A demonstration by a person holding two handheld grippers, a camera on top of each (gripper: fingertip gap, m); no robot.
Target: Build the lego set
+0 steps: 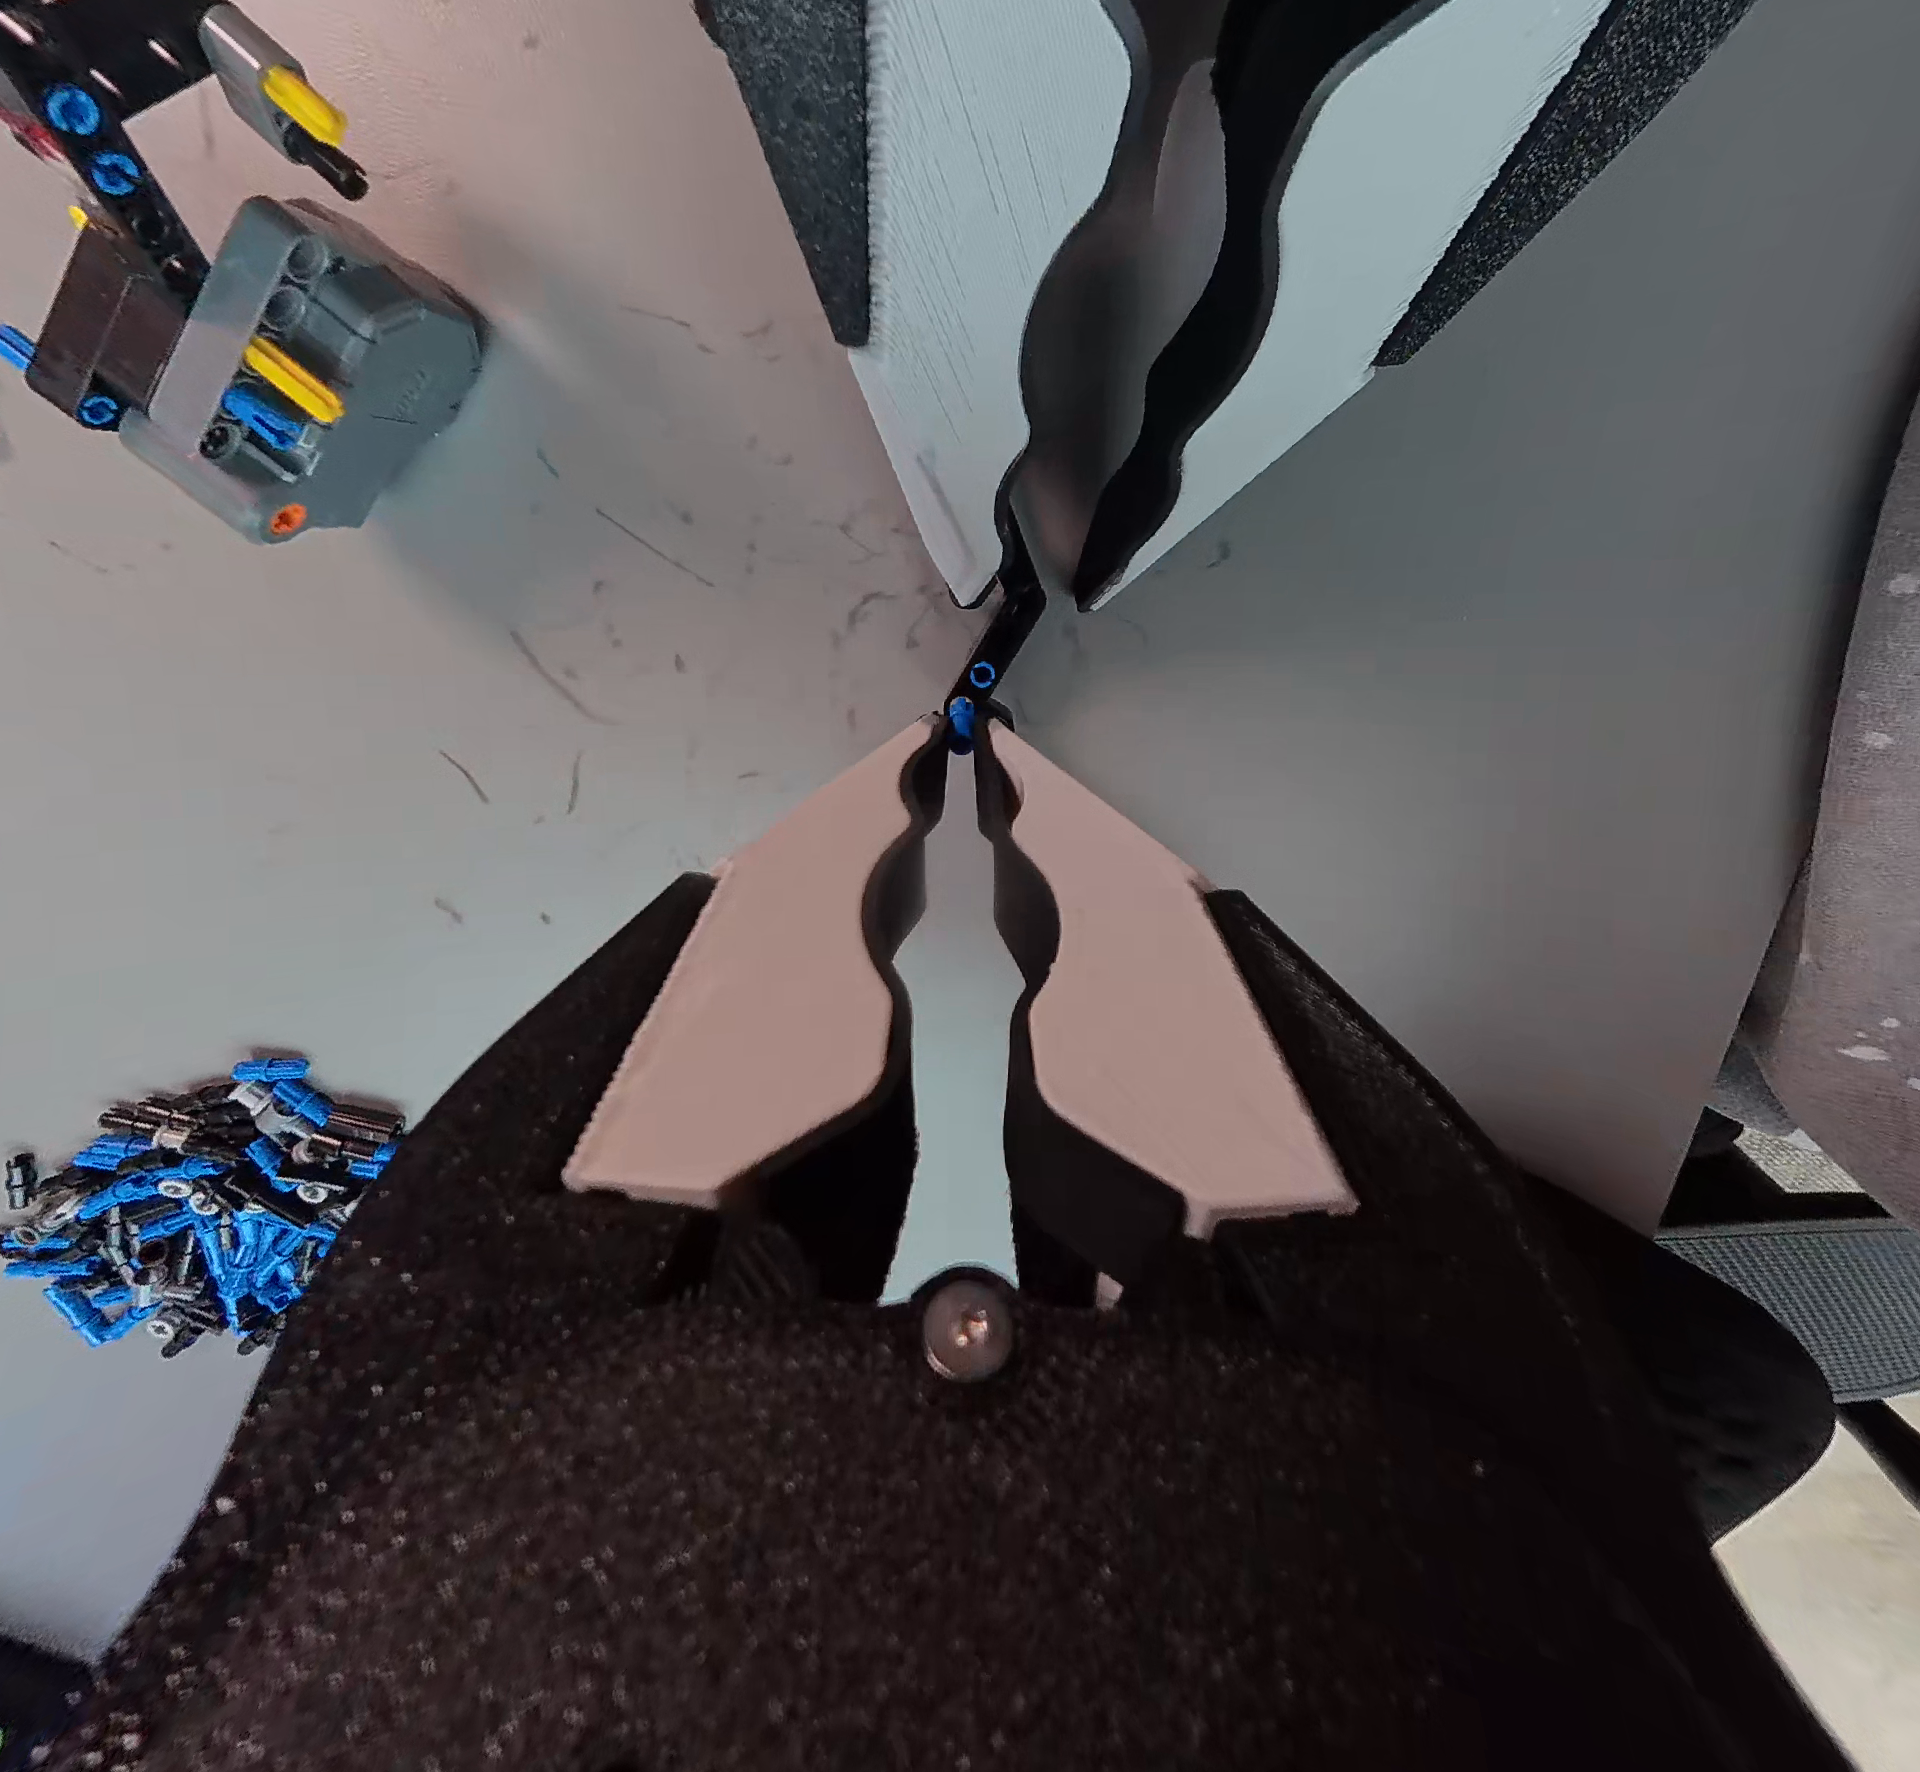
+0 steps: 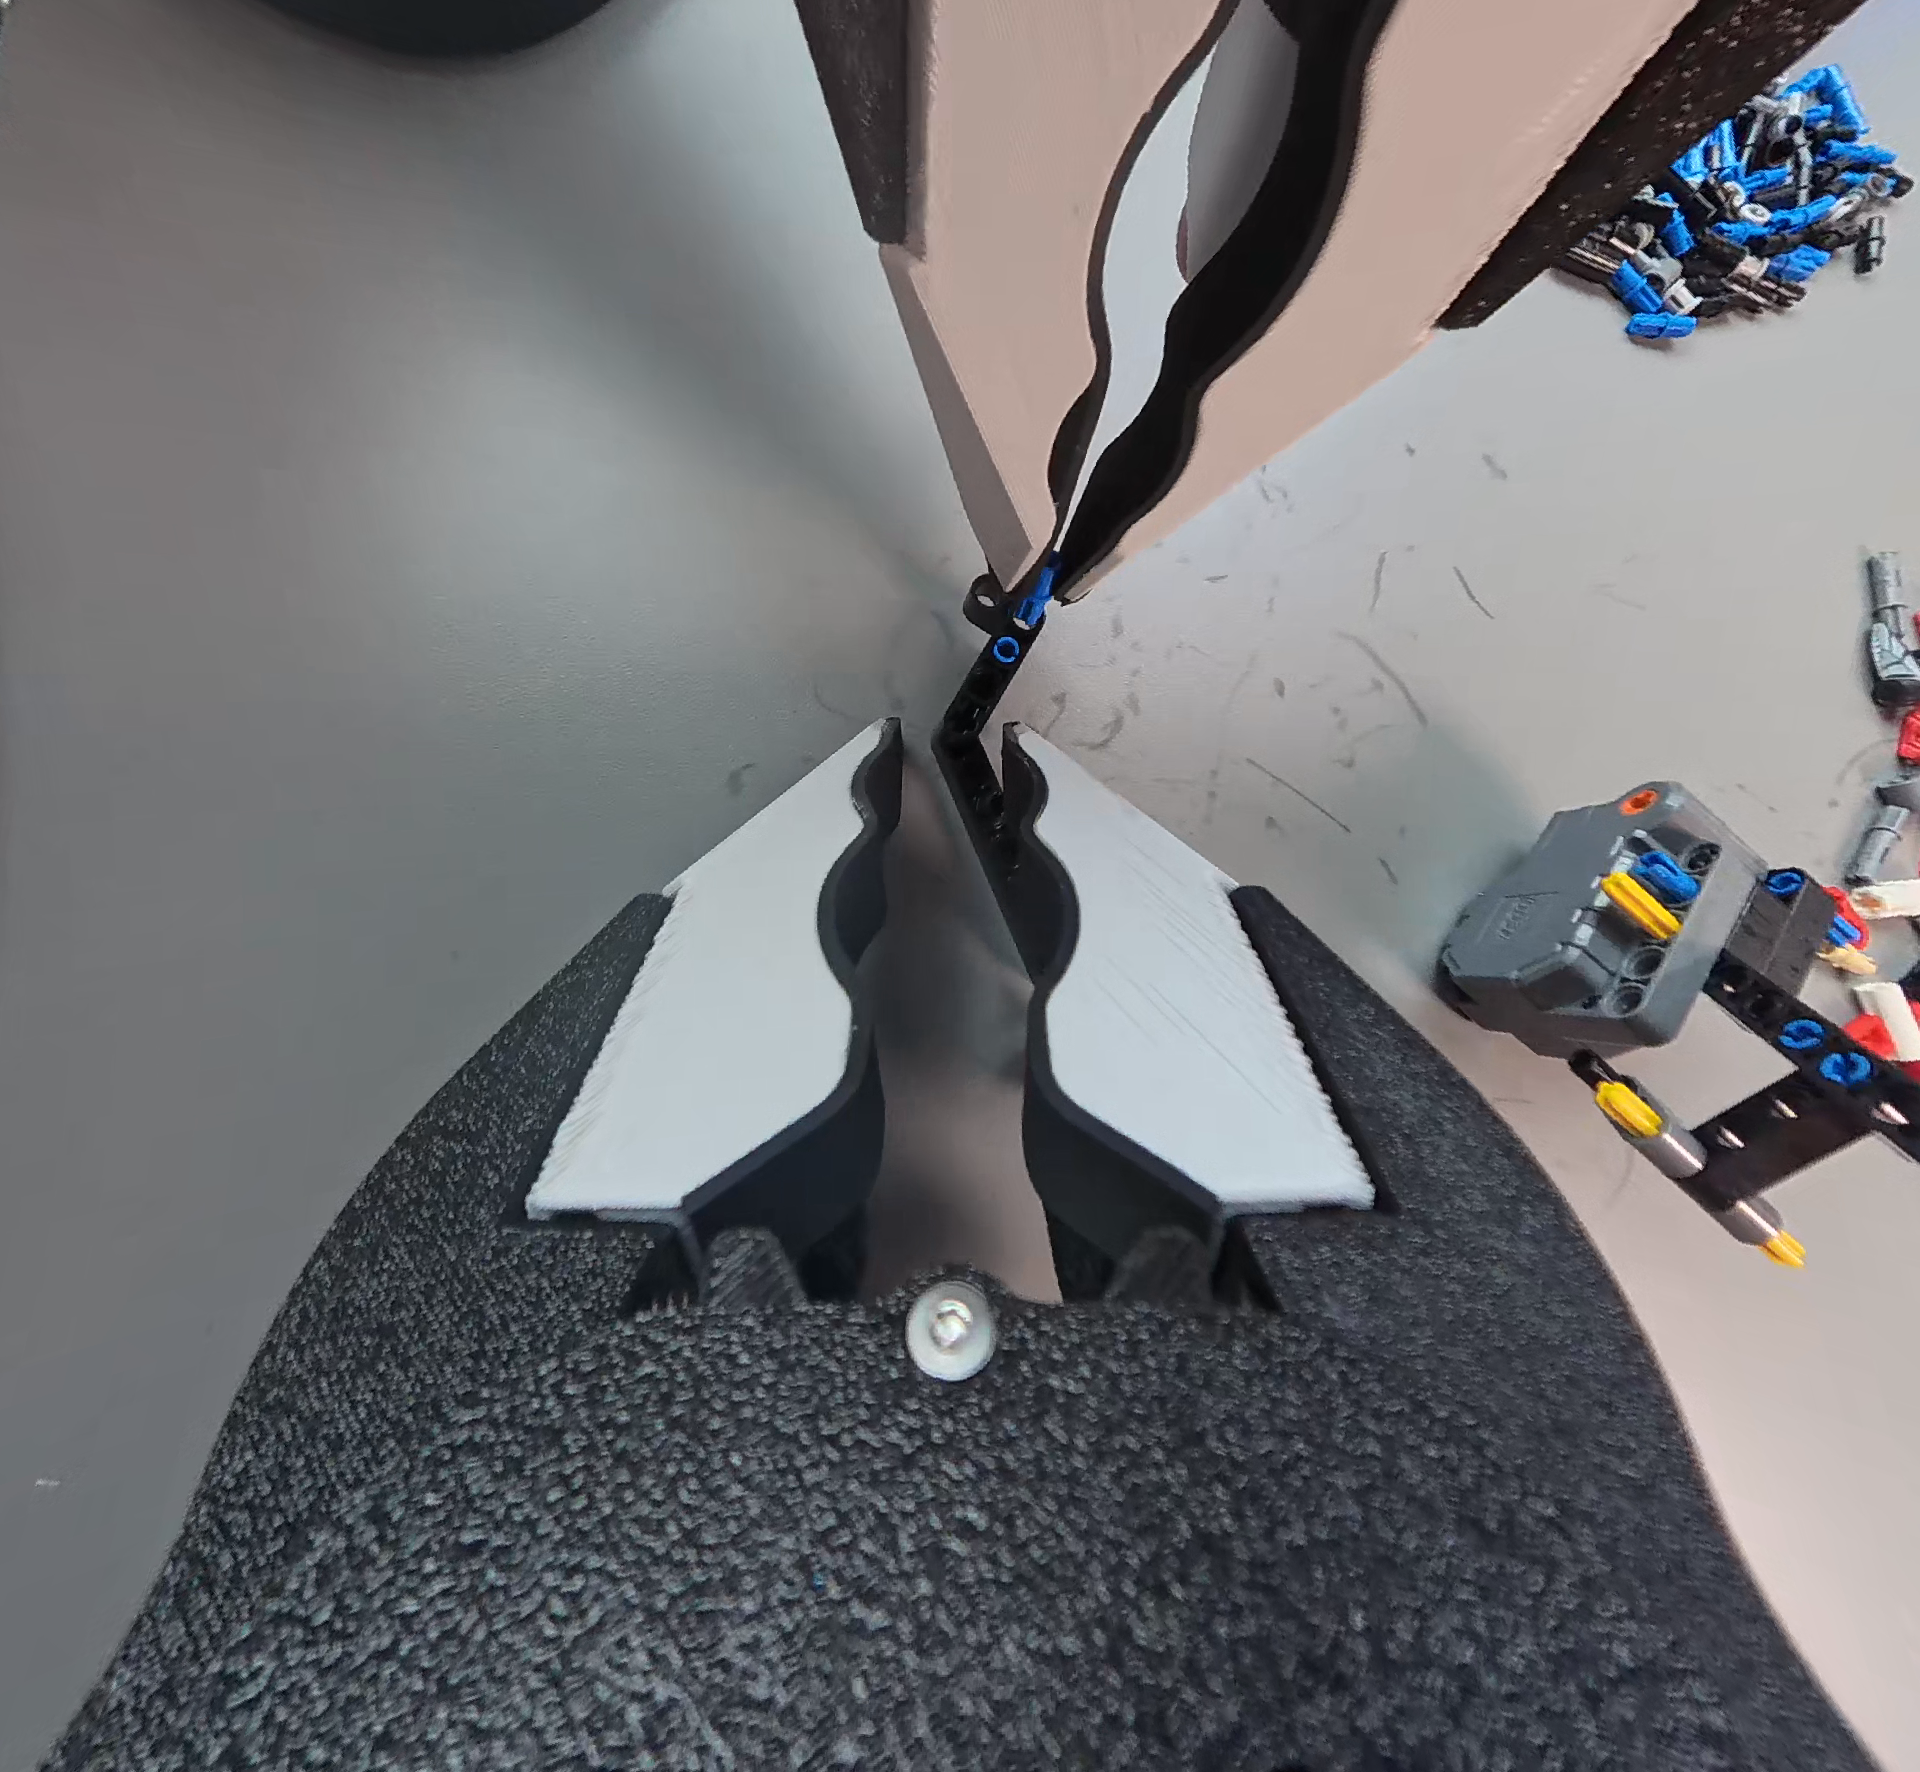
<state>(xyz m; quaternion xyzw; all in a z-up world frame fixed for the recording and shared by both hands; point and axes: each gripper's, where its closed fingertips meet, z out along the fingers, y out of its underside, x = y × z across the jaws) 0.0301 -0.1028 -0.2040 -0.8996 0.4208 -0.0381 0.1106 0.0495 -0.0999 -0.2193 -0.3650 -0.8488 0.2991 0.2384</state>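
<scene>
Left gripper [image 1: 961, 735] pinches a blue pin [image 1: 959, 723] at its tips.
Right gripper [image 2: 951, 735] clamps the black beam [image 2: 982, 735]; its long axis points at the pin, end hole touching.

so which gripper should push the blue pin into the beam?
Left. The left gripper pinches the blue pin, tip at the black beam's end hole; the right gripper just holds the beam.

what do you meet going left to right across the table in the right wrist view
black beam held in the right gripper → grey motor block assembly → loose red, white and grey pieces at the right edge
</scene>
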